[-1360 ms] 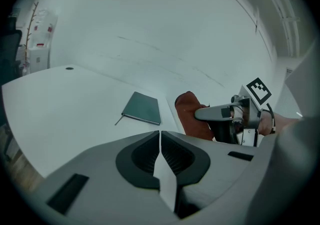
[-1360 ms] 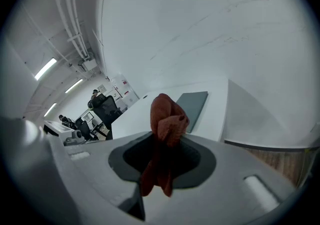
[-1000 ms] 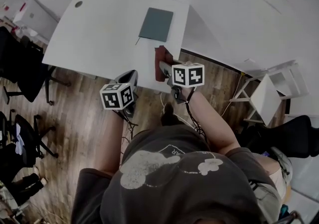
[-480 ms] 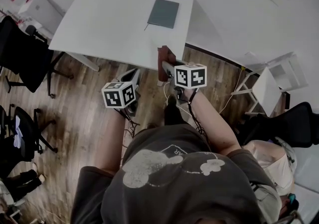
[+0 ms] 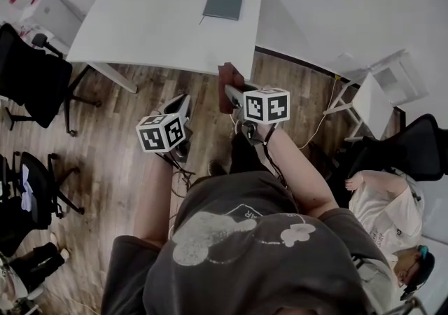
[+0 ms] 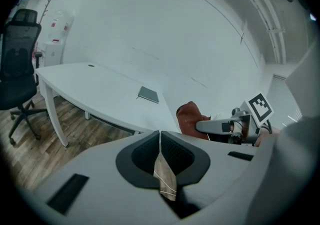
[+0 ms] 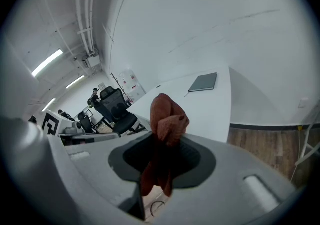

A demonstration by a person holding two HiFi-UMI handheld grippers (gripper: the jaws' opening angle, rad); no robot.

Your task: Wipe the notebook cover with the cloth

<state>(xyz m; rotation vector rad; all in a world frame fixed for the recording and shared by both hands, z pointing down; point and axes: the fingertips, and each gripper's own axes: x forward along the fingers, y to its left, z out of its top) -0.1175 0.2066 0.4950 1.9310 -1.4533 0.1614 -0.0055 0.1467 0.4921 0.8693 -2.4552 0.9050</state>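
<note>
Rust-red cloth (image 7: 169,116) sits bunched in the right gripper (image 7: 166,144), whose jaws pinch it. The left gripper (image 6: 160,141) is pressed together on nothing. Wiping has not begun: the grey notebook (image 5: 224,1) lies on the white table (image 5: 140,33), well ahead of both (untouched, I judge). Its cover shows too small to check for dirt.

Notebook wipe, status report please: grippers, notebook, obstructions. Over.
Left gripper shut, empty. Right gripper shut on cloth. Notebook flat on table, ahead, neither gripper touching it. Nothing seen blocking the way.
</note>
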